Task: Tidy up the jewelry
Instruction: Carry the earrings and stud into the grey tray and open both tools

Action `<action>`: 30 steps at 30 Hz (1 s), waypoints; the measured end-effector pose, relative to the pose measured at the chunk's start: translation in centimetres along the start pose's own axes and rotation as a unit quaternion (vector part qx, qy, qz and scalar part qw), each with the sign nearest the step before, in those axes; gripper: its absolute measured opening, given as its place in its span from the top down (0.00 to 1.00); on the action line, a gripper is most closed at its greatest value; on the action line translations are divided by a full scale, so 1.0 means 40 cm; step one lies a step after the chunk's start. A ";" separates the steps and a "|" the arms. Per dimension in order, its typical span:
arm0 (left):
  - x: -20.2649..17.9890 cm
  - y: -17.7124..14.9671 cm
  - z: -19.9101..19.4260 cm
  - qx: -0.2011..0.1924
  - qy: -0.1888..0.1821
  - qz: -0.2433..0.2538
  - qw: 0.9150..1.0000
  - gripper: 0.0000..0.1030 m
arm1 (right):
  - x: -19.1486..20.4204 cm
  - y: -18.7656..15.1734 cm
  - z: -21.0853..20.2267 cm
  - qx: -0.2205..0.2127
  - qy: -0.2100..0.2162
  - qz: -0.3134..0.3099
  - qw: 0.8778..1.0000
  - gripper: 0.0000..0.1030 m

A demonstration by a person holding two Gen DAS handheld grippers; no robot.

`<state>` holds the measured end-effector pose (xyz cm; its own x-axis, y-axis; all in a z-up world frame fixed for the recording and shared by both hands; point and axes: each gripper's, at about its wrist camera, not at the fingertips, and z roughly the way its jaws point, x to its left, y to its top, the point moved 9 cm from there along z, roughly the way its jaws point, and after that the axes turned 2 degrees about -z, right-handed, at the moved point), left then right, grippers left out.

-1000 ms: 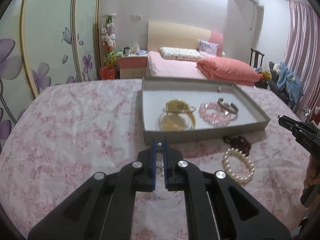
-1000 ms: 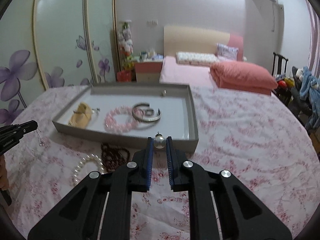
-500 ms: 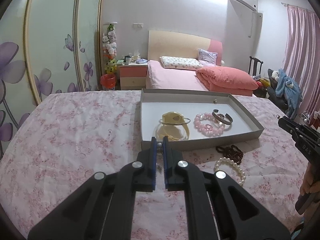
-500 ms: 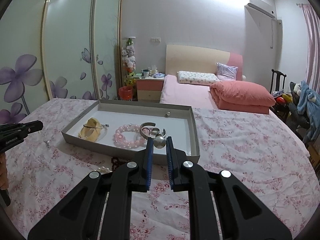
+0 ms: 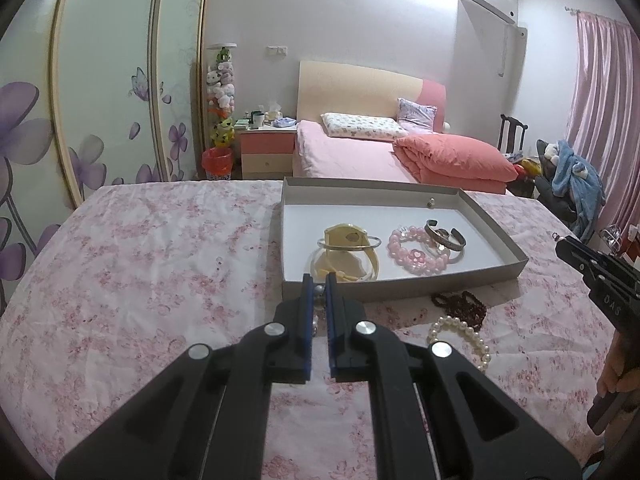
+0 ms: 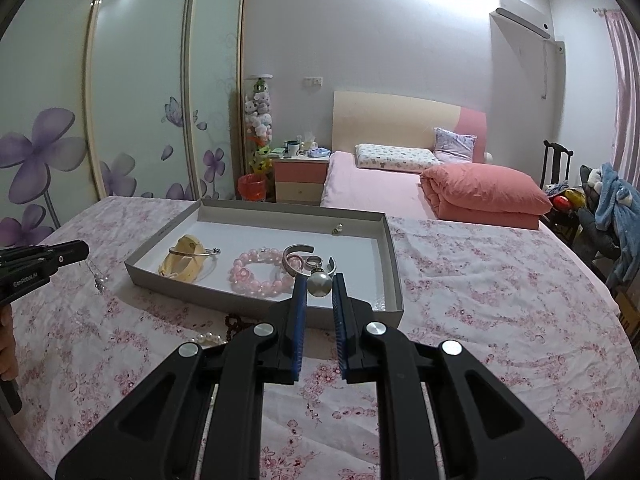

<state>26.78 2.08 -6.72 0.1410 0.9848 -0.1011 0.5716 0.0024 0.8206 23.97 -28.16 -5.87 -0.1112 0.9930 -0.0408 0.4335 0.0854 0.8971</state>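
My right gripper (image 6: 319, 279) is shut on a pearl drop earring (image 6: 319, 285), held above the near right part of the grey tray (image 6: 240, 300). My left gripper (image 5: 319, 280) is shut on a thin dangling earring (image 5: 319, 291), just in front of the tray's (image 5: 400, 292) near wall; its drop (image 6: 99, 282) hangs below the left gripper (image 6: 78, 249) in the right wrist view. In the tray lie a yellow watch with a bangle (image 5: 348, 240), a pink bead bracelet (image 5: 418, 250), a silver cuff (image 5: 446, 236) and a small stud (image 5: 431, 201).
A white pearl bracelet (image 5: 460, 338) and a dark red bead bracelet (image 5: 460, 304) lie on the pink floral cloth (image 5: 160, 260) in front of the tray. My right gripper (image 5: 568, 246) shows at the right edge. A bed, nightstand and wardrobe stand beyond the table.
Both views have tilted up a little, showing more of the room. The pearl now appears over the tray's inside instead of its front wall. Both grips are unchanged.
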 end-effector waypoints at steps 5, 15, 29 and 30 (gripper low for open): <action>-0.001 0.017 -0.014 -0.017 0.007 -0.005 1.000 0.93 | -0.004 0.020 -0.012 -0.019 -0.009 0.003 1.000 0.87; -0.032 0.080 -0.061 -0.076 0.028 0.003 0.997 0.93 | 0.008 0.088 -0.058 -0.093 -0.027 0.003 0.995 0.87; -0.094 0.181 -0.052 -0.135 0.032 0.008 0.990 0.93 | 0.032 0.187 -0.044 -0.171 -0.030 0.002 0.985 0.87; -0.096 0.188 -0.044 -0.137 0.031 0.007 0.990 0.93 | 0.032 0.193 -0.038 -0.176 -0.030 0.003 0.984 0.87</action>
<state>29.10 -1.39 0.82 0.0920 0.9939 -0.0606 0.3274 0.0273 0.9445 25.82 -26.37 1.68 -0.0522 0.9973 -0.0523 0.0967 0.0572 0.9937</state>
